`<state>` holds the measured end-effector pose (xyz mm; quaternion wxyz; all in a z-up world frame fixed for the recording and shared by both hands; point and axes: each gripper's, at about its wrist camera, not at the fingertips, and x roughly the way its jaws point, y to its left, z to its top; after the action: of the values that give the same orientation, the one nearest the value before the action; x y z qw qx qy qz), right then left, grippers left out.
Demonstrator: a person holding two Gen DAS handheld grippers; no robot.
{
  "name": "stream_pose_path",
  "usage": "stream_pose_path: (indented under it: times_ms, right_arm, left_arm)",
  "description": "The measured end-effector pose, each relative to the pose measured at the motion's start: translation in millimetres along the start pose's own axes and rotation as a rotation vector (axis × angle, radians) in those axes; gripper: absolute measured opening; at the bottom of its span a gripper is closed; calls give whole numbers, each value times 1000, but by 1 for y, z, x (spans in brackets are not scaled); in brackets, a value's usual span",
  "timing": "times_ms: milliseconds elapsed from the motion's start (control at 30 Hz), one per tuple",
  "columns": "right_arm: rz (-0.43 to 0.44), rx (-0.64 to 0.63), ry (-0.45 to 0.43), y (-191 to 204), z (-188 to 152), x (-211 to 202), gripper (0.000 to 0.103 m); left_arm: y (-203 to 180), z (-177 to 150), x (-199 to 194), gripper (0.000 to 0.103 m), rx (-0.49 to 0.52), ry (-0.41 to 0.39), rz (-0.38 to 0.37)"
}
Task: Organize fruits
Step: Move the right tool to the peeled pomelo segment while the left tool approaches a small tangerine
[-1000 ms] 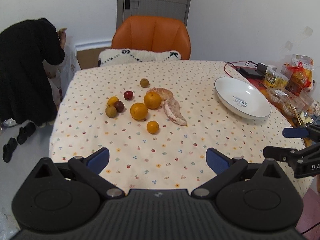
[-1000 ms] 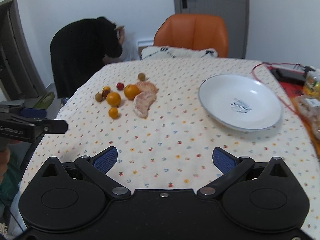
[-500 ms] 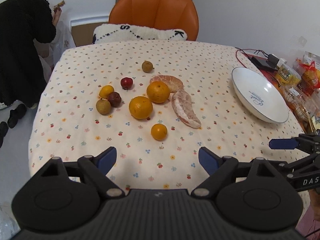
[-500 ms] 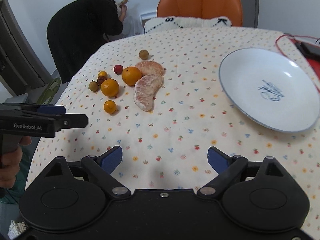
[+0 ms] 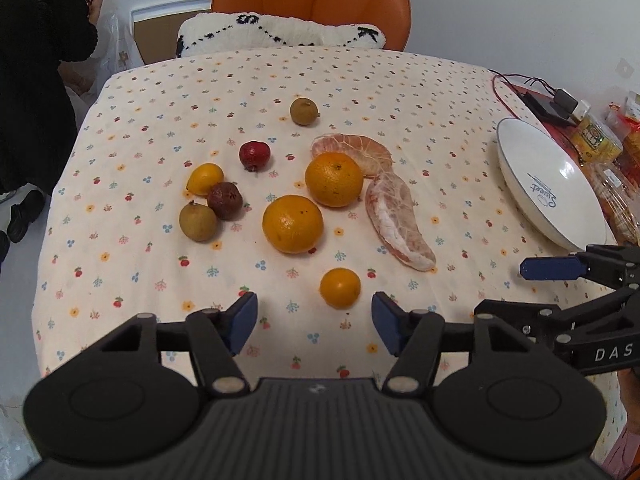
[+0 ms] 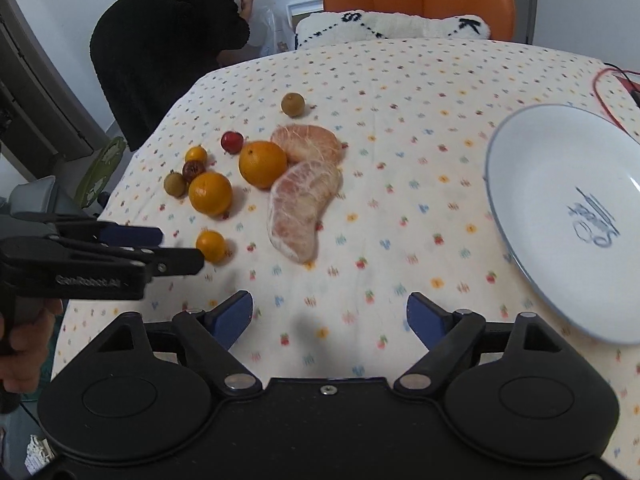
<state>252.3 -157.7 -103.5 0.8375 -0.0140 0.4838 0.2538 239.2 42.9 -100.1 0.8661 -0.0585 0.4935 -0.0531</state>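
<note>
So the left gripper (image 5: 314, 318) sits low in the frame centre with its blue-padded fingers spread wide, gripping nothing, and the small round orange citrus fruit (image 5: 340, 287) lies on the floral tablecloth (image 5: 400, 92) just ahead of the gap. The right gripper (image 6: 330, 316) is spread wide too and empty. Two bigger round oranges (image 5: 293, 224) sit mid-frame beside peeled pinkish pomelo segments (image 5: 398, 220). The white round ceramic plate (image 6: 560, 184) fills the right edge of the right wrist view, well apart from the fruit.
</note>
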Motion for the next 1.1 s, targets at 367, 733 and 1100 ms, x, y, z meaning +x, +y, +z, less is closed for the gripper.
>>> stream_pose_path:
  times_ms: [367,733,1100]
  right_arm:
    - [50,59,73,-2,28,24,71]
    - [43,91,91,-1,51,42,65]
    - [-12,27,100,20,59,65,63]
  left_arm:
    - [-5,21,26,47,19,86,-68]
    - [1,31,32,22,22,112,-89]
    - [15,18,18,22,-4,92,-66]
